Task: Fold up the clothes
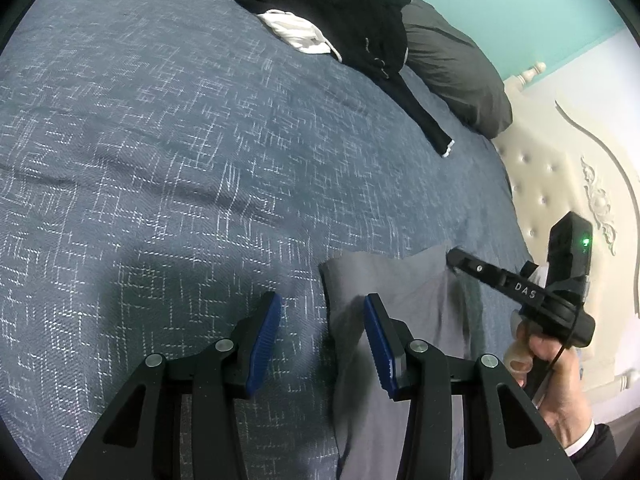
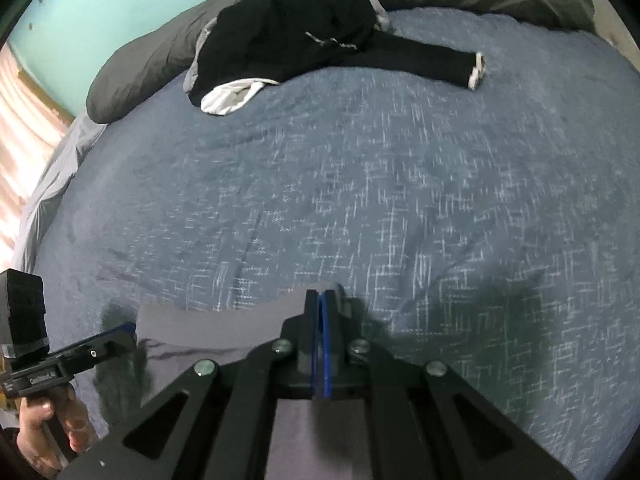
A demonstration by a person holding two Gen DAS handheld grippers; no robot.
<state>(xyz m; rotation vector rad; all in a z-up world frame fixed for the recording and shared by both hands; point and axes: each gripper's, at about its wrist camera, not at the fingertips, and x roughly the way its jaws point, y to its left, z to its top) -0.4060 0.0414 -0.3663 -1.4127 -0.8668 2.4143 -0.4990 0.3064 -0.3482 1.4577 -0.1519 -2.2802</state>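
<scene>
One soft grey cloth (image 1: 400, 320) lies at the near edge of the bed (image 1: 160, 160), on a blue blanket with thin white criss-cross lines. The right gripper (image 2: 321, 320) is pinched tight on the cloth's top edge, while the left gripper (image 1: 322, 344) hangs wide apart over the cloth's left edge with nothing between its two ribbed blue pads. Far off by two dark pillows (image 2: 152, 60) sits one rumpled pile of black clothes (image 2: 304, 28) with one long sleeve sticking out and a bit of white cloth (image 2: 228, 98) under it.
</scene>
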